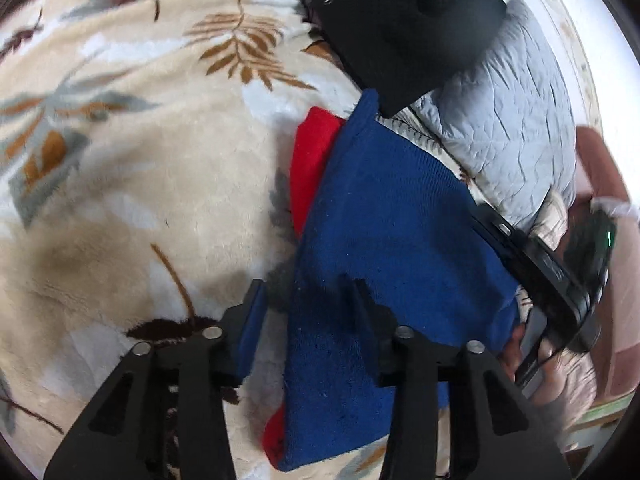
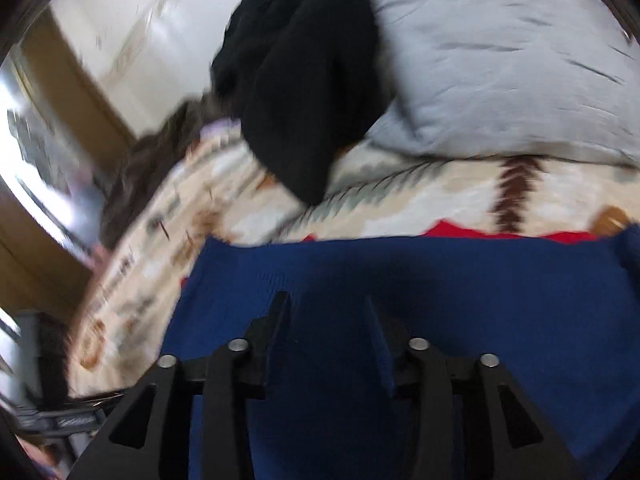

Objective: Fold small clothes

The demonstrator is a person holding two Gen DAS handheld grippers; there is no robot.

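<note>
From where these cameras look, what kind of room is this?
Most likely a bedroom, with the work done on a bed: a plush leaf-patterned blanket covers the surface, a pale grey pillow lies at its edge, and a blue knit garment rests over a red one.

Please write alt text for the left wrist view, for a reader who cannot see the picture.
A blue knitted garment lies on top of a red one on a cream blanket with a leaf print, with the left tool open over its near edge. A black garment and a grey pillow lie behind; the right tool shows at the right edge.
</note>
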